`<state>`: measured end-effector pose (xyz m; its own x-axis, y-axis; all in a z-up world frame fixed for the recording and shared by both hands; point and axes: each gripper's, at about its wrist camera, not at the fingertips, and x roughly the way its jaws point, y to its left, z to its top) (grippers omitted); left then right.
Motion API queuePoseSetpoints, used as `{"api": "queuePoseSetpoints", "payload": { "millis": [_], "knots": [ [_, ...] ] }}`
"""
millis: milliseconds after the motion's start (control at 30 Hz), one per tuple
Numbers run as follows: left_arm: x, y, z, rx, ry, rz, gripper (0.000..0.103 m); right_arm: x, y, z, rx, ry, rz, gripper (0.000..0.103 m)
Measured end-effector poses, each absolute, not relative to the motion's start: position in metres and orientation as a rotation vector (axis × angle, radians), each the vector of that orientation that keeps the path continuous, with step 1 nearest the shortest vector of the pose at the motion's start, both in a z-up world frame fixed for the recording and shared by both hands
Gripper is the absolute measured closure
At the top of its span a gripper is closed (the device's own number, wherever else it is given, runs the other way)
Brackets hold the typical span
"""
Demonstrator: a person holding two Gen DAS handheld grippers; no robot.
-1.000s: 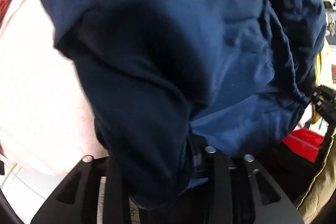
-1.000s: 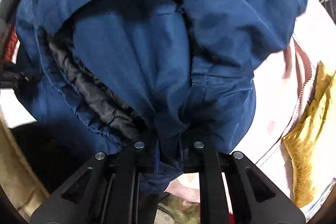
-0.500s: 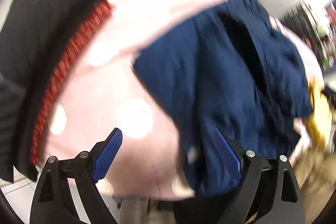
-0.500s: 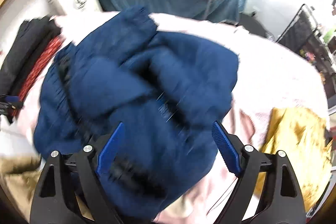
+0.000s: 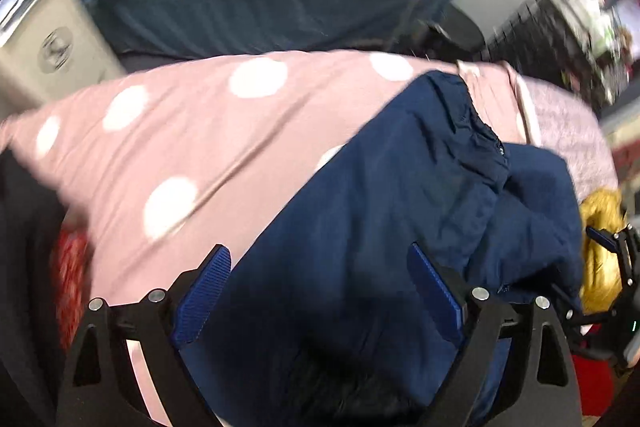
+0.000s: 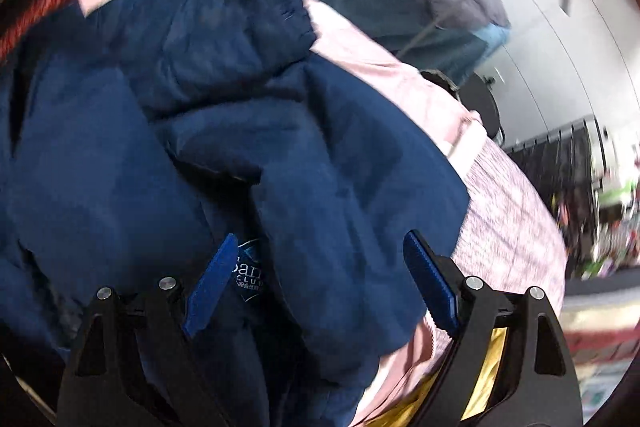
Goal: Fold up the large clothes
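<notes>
I see both grippers, left (image 5: 318, 291) and right (image 6: 316, 279), with fingers spread wide above the navy jacket (image 6: 200, 131), pinching nothing; it lies on the pink spotted cover (image 5: 192, 131).

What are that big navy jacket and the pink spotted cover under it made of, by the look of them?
The navy jacket looks like a padded synthetic shell, maybe nylon or polyester: puffy folds, matte with a faint sheen, gathered cuff. The pink spotted cover looks like soft woven cotton or a blend: flat, matte, fine creases, printed white dots. Blur leaves both uncertain.
</notes>
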<state>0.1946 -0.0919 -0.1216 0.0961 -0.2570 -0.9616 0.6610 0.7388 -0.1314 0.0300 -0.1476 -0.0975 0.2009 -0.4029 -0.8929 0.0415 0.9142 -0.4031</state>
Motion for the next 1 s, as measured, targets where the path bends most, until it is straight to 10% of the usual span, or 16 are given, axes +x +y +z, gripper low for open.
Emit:
{"api": "queuePoseSetpoints", "payload": {
  "millis": [167, 300, 467, 1000],
  "knots": [
    [0.197, -0.140, -0.152, 0.474, 1.412, -0.800, 0.013, 0.048, -0.150, -0.127, -0.340, 1.403, -0.306, 0.022],
    [0.184, -0.167, -0.179, 0.576, 1.392, -0.804, 0.021, 0.054, -0.152, -0.142, -0.274, 1.435, -0.292, 0.061],
    [0.185, -0.147, -0.177, 0.476, 1.399, -0.738, 0.092, 0.048, -0.164, -0.131, -0.143, 1.366, -0.368, 0.086],
    [0.192, 0.078, 0.058, 0.055, 0.926, -0.462, 0.097, -0.025, -0.244, 0.078, 0.539, 0.830, -0.422, 0.092]
  ]
}}
